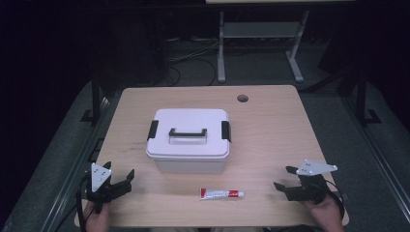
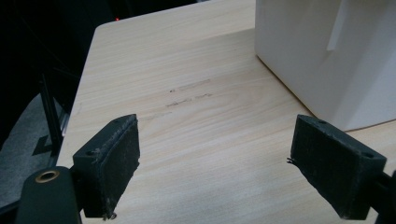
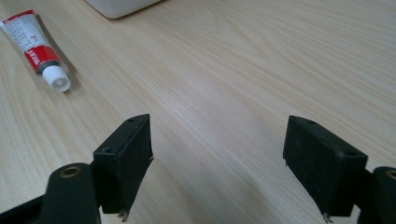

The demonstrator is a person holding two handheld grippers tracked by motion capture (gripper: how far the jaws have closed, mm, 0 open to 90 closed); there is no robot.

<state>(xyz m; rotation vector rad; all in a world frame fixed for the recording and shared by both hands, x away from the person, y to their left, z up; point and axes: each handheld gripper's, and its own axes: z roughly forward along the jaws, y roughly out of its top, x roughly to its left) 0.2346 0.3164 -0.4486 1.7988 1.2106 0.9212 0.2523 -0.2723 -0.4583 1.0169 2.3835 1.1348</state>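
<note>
Wooden table (image 1: 270, 145), lidded white box (image 1: 188, 140) centre, tube (image 1: 221, 194) in front, left gripper (image 1: 118, 181) and right gripper (image 1: 284, 180) both wide, empty

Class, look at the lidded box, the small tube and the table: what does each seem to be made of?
Lidded box: likely matte white plastic, with moulded walls and black clips. Small tube: probably soft plastic or laminate, printed red and white, with a white screw cap. Table: pale wood-grain surface, perhaps laminate; smooth and faintly scuffed.
</note>
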